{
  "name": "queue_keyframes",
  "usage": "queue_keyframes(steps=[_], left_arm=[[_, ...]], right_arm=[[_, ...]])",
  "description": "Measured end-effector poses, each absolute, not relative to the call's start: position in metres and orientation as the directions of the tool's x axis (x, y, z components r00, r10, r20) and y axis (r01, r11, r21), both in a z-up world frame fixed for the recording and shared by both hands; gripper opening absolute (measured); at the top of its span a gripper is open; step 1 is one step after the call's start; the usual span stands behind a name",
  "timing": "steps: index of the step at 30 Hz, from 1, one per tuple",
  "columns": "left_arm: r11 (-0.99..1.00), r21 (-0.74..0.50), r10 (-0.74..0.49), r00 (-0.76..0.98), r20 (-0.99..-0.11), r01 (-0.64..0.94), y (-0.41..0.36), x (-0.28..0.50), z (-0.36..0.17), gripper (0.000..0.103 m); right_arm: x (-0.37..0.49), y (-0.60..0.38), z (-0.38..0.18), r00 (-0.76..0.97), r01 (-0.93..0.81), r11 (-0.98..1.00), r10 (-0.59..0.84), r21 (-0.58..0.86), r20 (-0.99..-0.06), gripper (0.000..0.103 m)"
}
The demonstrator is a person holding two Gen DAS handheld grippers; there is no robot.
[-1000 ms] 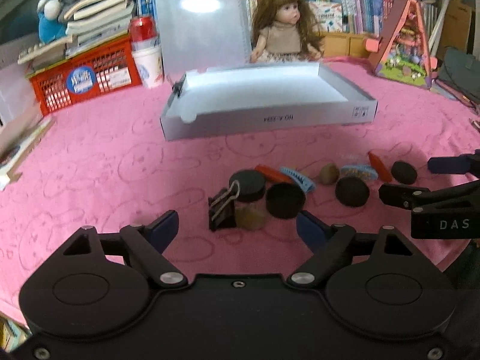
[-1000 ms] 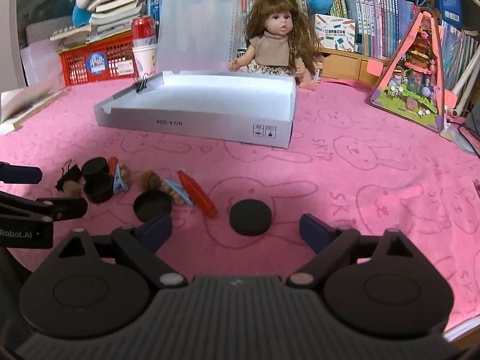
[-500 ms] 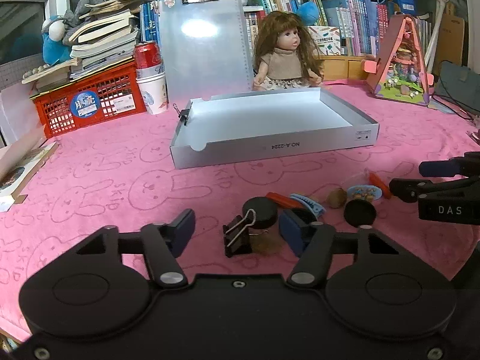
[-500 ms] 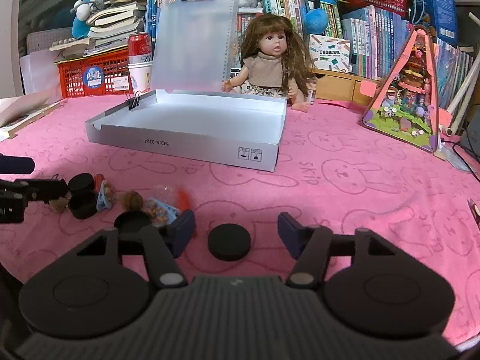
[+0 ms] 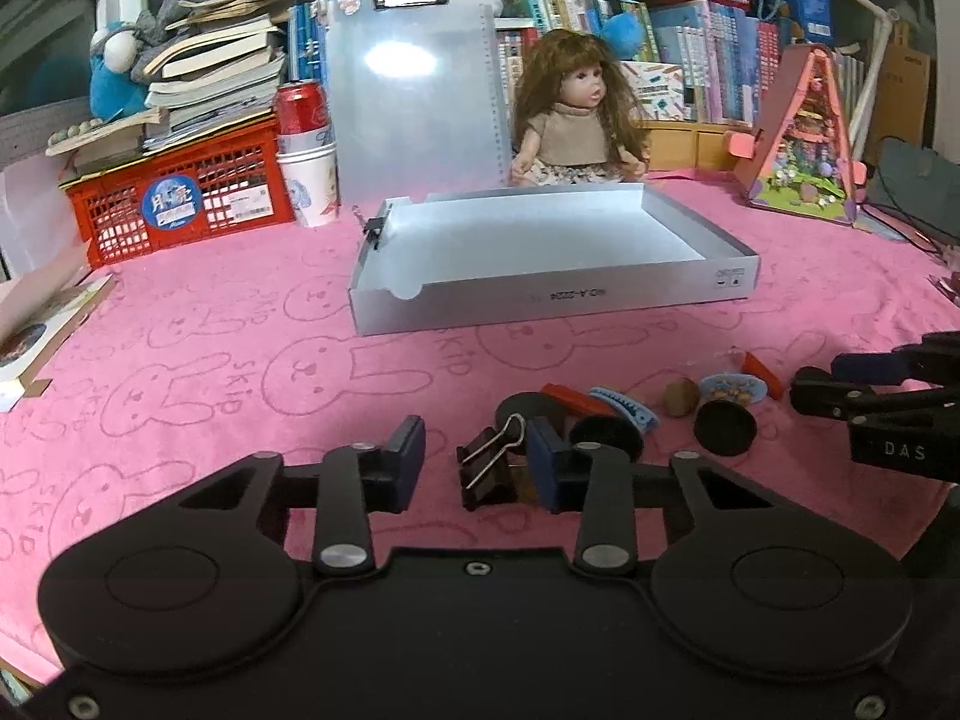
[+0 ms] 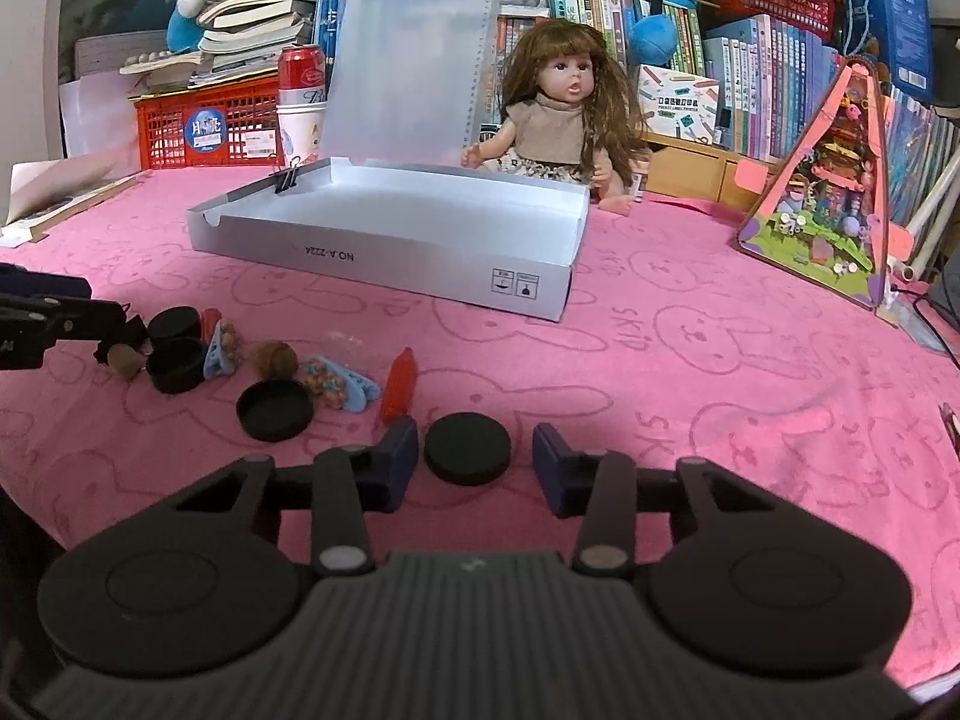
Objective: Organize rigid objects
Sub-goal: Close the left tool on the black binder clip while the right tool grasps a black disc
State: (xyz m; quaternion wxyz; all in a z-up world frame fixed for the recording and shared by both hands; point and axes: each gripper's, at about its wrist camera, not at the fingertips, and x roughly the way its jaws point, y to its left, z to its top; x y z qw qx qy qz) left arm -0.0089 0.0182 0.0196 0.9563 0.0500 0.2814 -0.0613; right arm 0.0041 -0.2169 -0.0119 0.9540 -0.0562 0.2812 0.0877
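grasp step, both sides. left gripper (image 5: pixel 477 468) jaws closing around binder clip (image 5: pixel 489 468) on pink cloth (image 5: pixel 210 330), not yet pinching. right gripper (image 6: pixel 474 462) closing around black disc (image 6: pixel 468 447). next, probably: lift, carry to white box (image 6: pixel 384 252).

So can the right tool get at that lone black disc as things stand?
Probably yes: the disc lies flat between the closing right tool fingers, with only the red piece near its left finger.
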Motion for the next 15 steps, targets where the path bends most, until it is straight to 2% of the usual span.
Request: queue_keyframes(steps=[7, 15], left_arm=[[0.987, 0.063, -0.090, 0.827, -0.554, 0.150, 0.014, -0.003, 0.011, 0.034], [0.991, 0.117, 0.010, 0.830, -0.558, 0.067, 0.024, 0.004, 0.004, 0.031]], right_arm=[[0.005, -0.212, -0.013, 0.831, -0.209, 0.975, 0.135, -0.079, -0.539, 0.041], [0.004, -0.211, -0.013, 0.835, -0.207, 0.975, 0.134, -0.080, -0.533, 0.037]])
